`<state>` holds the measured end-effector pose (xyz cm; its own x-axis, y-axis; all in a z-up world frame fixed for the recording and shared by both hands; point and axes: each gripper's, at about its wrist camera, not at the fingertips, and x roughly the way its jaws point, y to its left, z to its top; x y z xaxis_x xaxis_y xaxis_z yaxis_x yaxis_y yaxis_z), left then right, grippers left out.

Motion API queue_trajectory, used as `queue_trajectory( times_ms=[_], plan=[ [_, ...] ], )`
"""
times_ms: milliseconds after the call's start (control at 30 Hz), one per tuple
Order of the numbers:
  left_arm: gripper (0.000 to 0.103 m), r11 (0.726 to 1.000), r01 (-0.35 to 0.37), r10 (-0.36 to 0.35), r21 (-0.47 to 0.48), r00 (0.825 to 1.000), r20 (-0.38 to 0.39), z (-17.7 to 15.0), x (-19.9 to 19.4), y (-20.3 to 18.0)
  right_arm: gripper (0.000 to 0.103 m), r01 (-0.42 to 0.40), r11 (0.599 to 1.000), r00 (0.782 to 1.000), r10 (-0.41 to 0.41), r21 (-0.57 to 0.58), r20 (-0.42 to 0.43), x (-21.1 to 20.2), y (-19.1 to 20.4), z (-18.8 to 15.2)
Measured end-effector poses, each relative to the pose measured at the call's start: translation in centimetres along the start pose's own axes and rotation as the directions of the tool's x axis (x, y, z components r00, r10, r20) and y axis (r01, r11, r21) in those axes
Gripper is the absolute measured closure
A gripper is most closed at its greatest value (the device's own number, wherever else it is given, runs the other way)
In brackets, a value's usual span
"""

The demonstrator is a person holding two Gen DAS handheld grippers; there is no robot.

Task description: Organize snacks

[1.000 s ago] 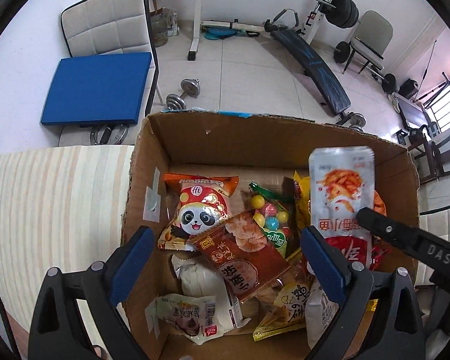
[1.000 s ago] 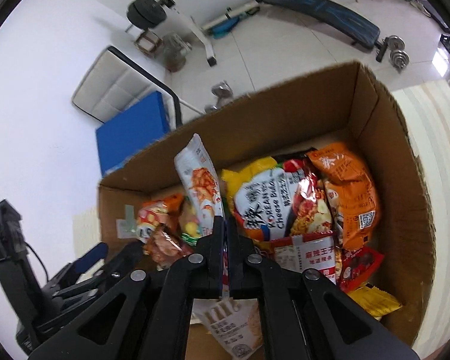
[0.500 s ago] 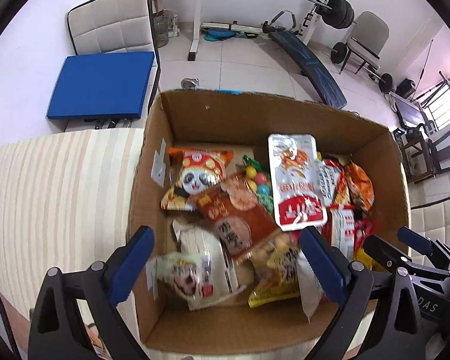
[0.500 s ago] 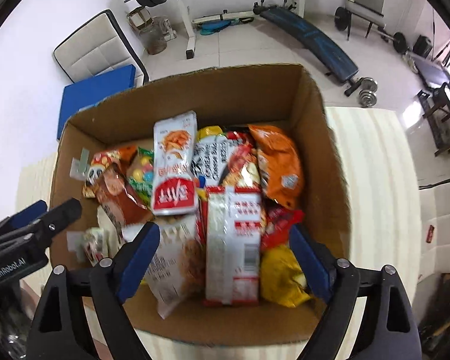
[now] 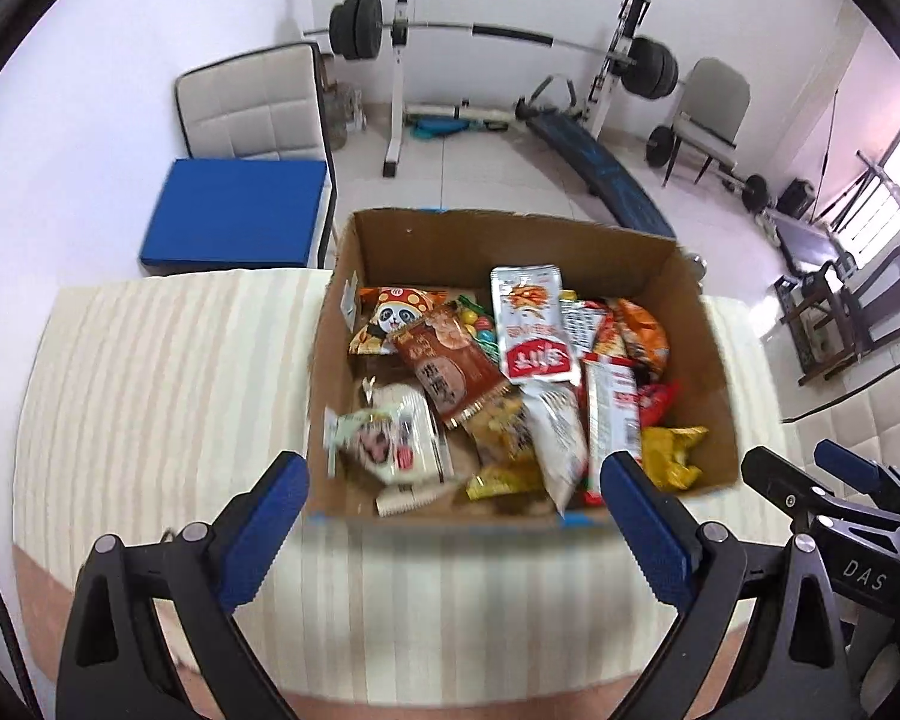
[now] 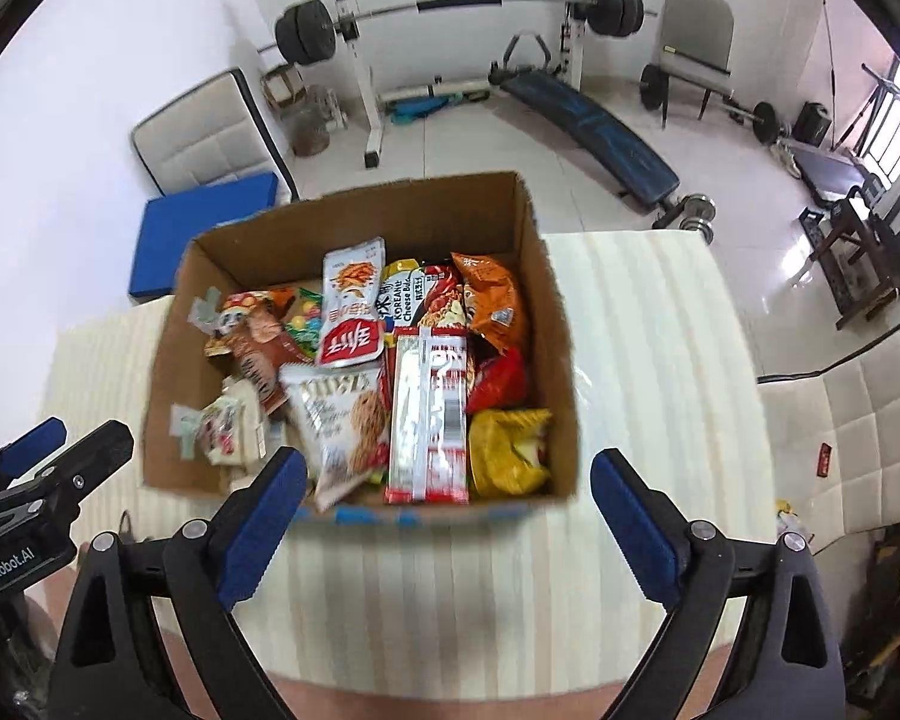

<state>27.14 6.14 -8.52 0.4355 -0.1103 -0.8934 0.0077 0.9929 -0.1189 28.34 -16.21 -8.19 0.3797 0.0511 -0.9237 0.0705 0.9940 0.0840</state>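
Blue pads are lining the fingers of both grippers, which are angling steeply down over a cream striped tablecloth (image 5: 168, 360). Nearest, the left gripper (image 5: 450, 501) is holding its fingers wide apart with nothing between them; the right gripper (image 6: 441, 495) is opening its jaws, and they are gripping nothing either. Each view is catching the other tool at its edge: "DAS" is reading on the right one's body in the left view, "GenRobot.AI" on the left one's in the right view.

Just beyond the fingertips, a cardboard box (image 6: 168, 354) is sitting on the table, packed with the snacks. A white and red pouch (image 6: 354, 309) is lying on top toward the far side, touching a bag marked "KOREAN Cheese" (image 6: 411, 297) on its right; that wording is only legible in the right view. A panda-print packet (image 5: 393, 318) is showing more clearly in the left view. Farther off, a blue mat (image 5: 234, 213), a barbell rack (image 6: 450, 6) and a slanted bench (image 6: 588, 120) are standing on the tiled floor.
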Motion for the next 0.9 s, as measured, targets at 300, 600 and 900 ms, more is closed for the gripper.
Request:
queue_trajectory(
  times_ms=[300,600,900],
  plan=[
    [0.003,1.000,0.001,-0.002,0.014,0.998,0.068,-6.0,-10.0,-2.1,0.005,-0.006,0.999,0.991,0.011,-0.036,0.132,-12.5,-0.1,-7.2],
    [0.003,0.999,-0.047,0.046,0.003,0.990,0.137,-10.0,-17.2,-3.2,0.005,0.004,0.998,0.978,0.007,-0.055,0.206,-21.4,-0.3,-12.5],
    [0.003,0.997,-0.082,0.080,0.004,0.979,0.188,-11.4,-20.4,-3.6,0.005,0.023,0.996,0.964,0.000,-0.084,0.265,-27.0,-0.4,-15.0]
  ],
)
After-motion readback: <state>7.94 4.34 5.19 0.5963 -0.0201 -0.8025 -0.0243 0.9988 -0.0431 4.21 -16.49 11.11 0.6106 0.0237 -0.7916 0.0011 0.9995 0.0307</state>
